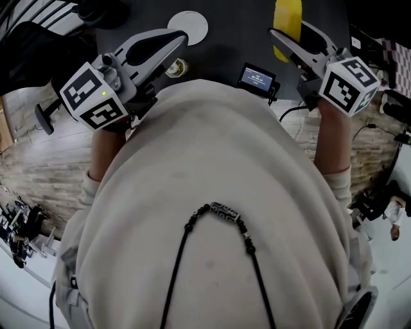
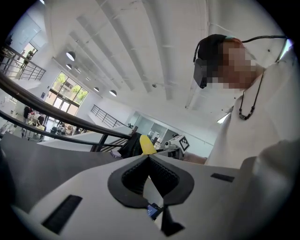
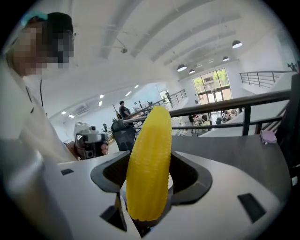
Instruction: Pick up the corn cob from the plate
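Observation:
The yellow corn cob [image 3: 149, 168] stands nearly upright between the jaws of my right gripper [image 3: 148, 161], which is shut on it and held up in the air. From the head view the cob [image 1: 287, 18] shows at the top, over the dark table, clamped at the tips of the right gripper [image 1: 280, 36]. The white plate [image 1: 188, 27] lies bare at the table's far side. My left gripper [image 1: 178, 40] reaches toward the plate's near edge. Its pads [image 2: 161, 176] meet at the tips with nothing between them. The left gripper view also catches the cob [image 2: 146, 145] in the distance.
A small device with a lit screen [image 1: 257, 78] sits at the dark table's [image 1: 231, 45] near edge, cable trailing right. A small round jar [image 1: 176, 67] is beside the left gripper. My torso hides most of the lower head view. Railings and an office chair stand beyond.

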{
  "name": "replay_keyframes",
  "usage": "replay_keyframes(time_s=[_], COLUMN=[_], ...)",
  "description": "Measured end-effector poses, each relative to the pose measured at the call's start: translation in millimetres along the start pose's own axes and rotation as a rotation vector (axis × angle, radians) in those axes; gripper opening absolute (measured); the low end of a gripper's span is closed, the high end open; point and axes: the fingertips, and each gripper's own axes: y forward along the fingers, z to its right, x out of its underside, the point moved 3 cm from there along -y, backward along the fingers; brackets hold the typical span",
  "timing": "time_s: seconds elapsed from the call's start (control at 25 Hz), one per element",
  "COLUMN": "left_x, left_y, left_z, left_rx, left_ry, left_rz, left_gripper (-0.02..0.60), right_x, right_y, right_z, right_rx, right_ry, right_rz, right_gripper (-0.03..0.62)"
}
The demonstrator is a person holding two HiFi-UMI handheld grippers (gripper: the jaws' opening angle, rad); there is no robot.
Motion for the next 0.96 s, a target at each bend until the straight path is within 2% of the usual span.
replay_keyframes(time_s=[0.28, 0.48, 0.64, 0.72, 0.96], left_x=[-11.3, -3.7, 2.6, 1.0, -9.5], left_y=[-29.1, -18.5, -50.5, -46.5, -3.6], left_z=[25.9, 15.7, 24.5, 27.5, 9.7], left_rx=[0.036, 0.04, 0.032, 0.031, 0.031], left_ry=[0.04, 0.005, 0.011, 0.011, 0.003], left_rz=[0.035, 0.039, 0.052, 0.05, 0.038], left_gripper=[0.002, 0.002, 0.002, 0.002, 0.002], right_x=[-41.7, -47.9, -41.9, -43.1, -57.1], right_y=[-7.7, -8.7, -2.1, -5.5, -10.5], right_z=[-79.9, -73.9, -108.2, -106.0, -59.6], right_rx=[-0.081, -0.11, -0.127, -0.135, -0.128], right_ry=[-0.096, -0.111, -0.132, -0.127, -0.126], right_rz=[0.105, 0.11, 0.11, 0.111, 0.105], right_gripper=[0.272, 0.27, 0.27, 0.27, 0.27])
